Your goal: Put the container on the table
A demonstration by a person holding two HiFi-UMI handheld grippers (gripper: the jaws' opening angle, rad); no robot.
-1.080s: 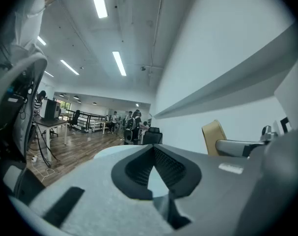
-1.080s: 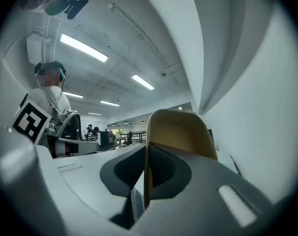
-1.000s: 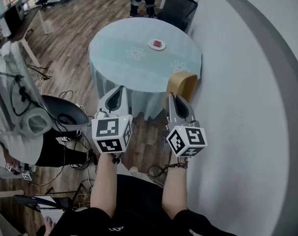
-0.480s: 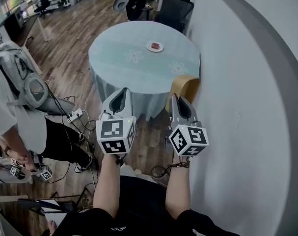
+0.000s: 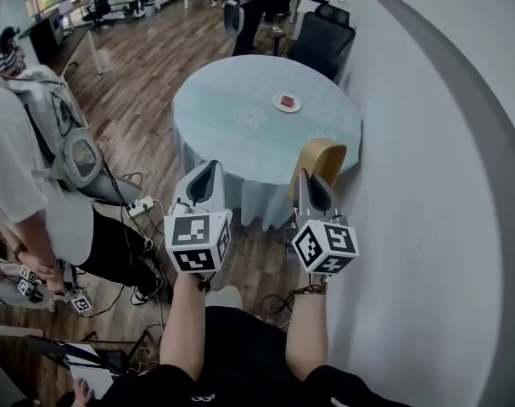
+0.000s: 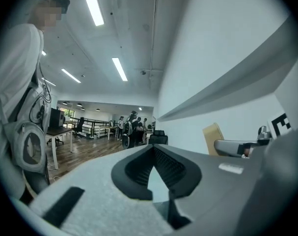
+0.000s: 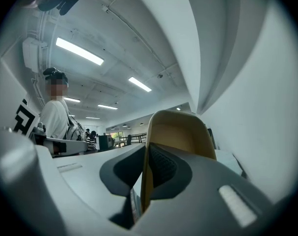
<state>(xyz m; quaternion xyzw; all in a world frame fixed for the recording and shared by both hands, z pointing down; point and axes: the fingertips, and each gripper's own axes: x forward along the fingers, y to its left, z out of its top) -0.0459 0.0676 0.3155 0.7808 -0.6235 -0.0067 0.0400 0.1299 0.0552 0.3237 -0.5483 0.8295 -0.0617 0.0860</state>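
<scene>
Tan container (image 5: 321, 154) is pinched by 1 wall between the right gripper's (image 5: 303, 176) jaws, beside the white wall (image 5: 427, 142). The round table (image 5: 232, 100) lies straight ahead of it. The left gripper (image 5: 211, 168) is pressed together, empty.

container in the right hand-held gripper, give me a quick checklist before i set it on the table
1. Grip: the right hand-held gripper is shut on the container wall. Ok.
2. Container over the table: it looks short of the near edge, with floor showing in front. Not ok.
3. Landing spot: the near side of the cloth is bare, and the plate sits further back. Ok.
4. Left hand-held gripper: shut, with nothing between its jaws, and beside the right one. Ok.
5. Path: the bystander stands off to the left, away from the line to the table. Ok.
6. Container contents: the inside is only partly in view. Cannot tell.
</scene>
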